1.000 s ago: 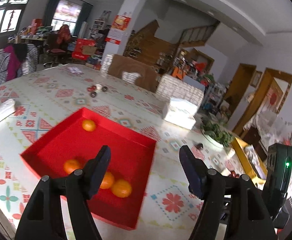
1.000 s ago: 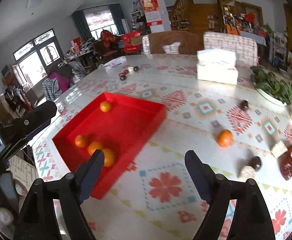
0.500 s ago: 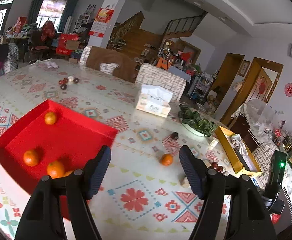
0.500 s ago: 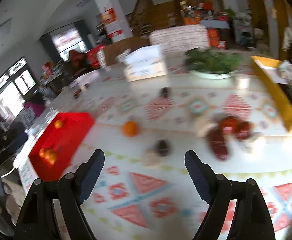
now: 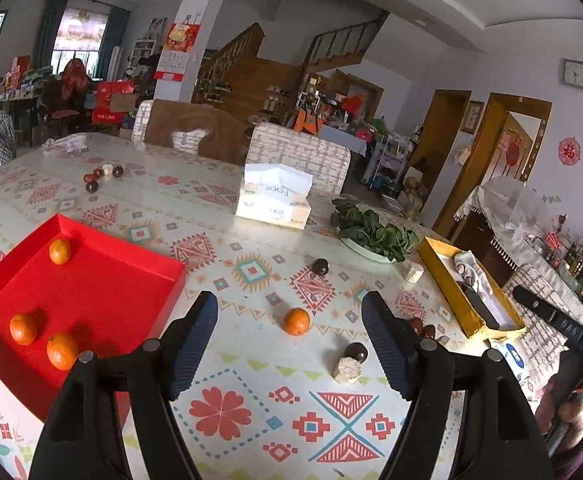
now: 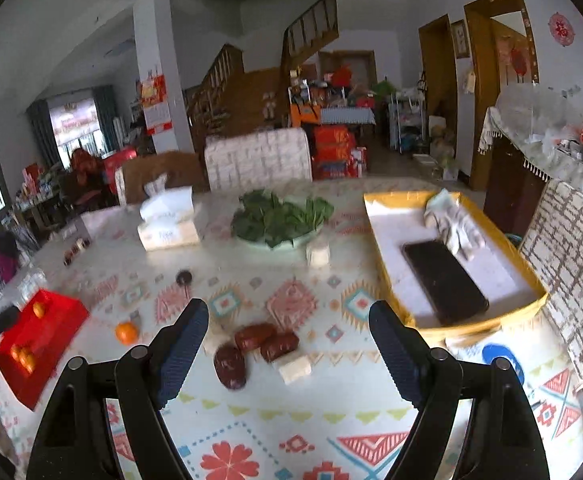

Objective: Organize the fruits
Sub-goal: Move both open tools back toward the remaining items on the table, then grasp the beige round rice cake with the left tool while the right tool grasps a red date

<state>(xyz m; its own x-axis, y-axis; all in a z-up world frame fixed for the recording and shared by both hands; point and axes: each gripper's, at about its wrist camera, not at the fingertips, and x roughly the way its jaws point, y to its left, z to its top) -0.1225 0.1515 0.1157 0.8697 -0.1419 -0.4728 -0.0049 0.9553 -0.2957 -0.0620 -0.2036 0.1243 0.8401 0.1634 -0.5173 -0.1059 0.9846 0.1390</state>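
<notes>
Left gripper [image 5: 289,330] just widened and empty, right gripper [image 6: 287,340] wide and empty, loose round orange [image 5: 296,321] lying on patterned tablecloth [image 5: 251,432] right of shallow red cardboard tray [image 5: 91,300]; likely to roll if nudged.

Three oranges [image 5: 23,328] in one red tray [image 5: 91,284], one loose orange [image 5: 296,321], three red dates [image 6: 253,338], one yellow tray [image 6: 539,294]

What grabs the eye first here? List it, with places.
The red tray at the table's left, with three oranges inside. One lone orange lies on the patterned cloth ahead of the open left hand-held gripper. Three dark red dates lie clustered before the open right hand-held gripper, beside the yellow tray.
</notes>
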